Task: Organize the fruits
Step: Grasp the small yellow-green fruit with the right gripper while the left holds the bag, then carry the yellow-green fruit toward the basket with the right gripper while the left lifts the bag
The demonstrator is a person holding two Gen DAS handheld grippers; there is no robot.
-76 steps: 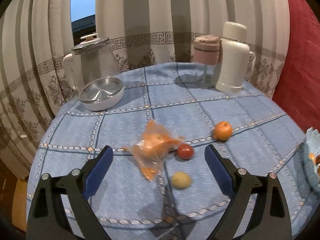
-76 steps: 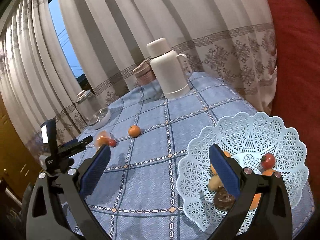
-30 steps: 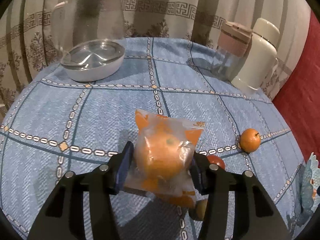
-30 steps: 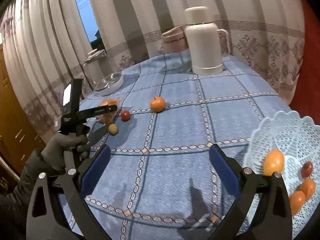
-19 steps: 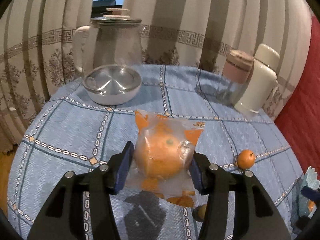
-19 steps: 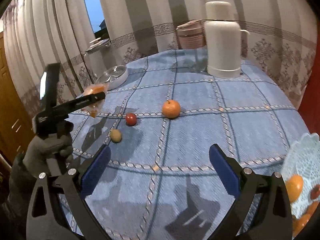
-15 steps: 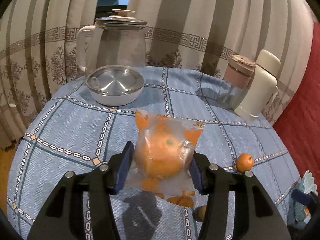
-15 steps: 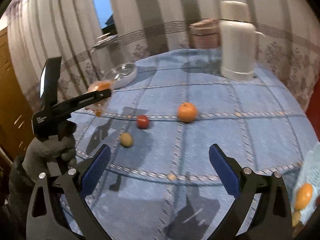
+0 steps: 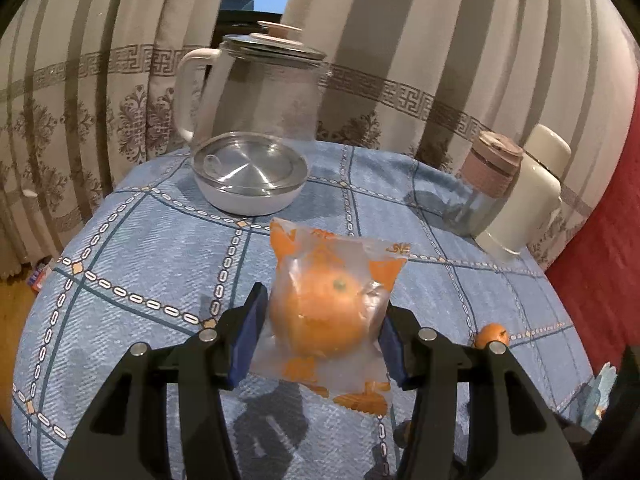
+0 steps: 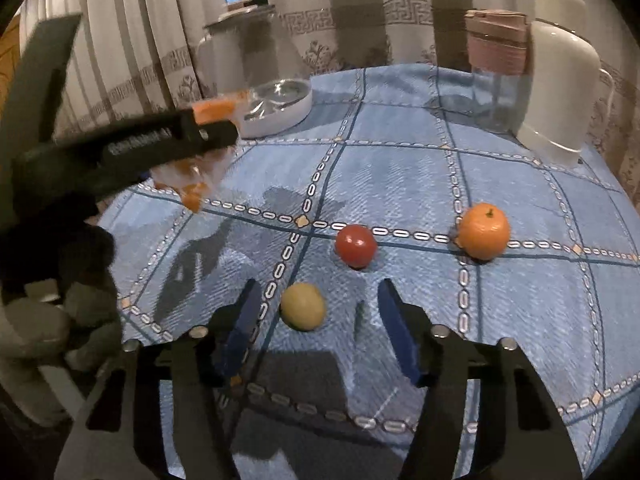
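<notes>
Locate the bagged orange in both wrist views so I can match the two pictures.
Left wrist view: the bagged orange sits at centre, clamped between the blue pads of the left gripper, lifted above the blue tablecloth.
Right wrist view: it shows at upper left, blurred and mostly hidden behind the black finger of the left gripper.
Shared landmark: the white base with the steel plate, just beyond the bag in both views.
</notes>
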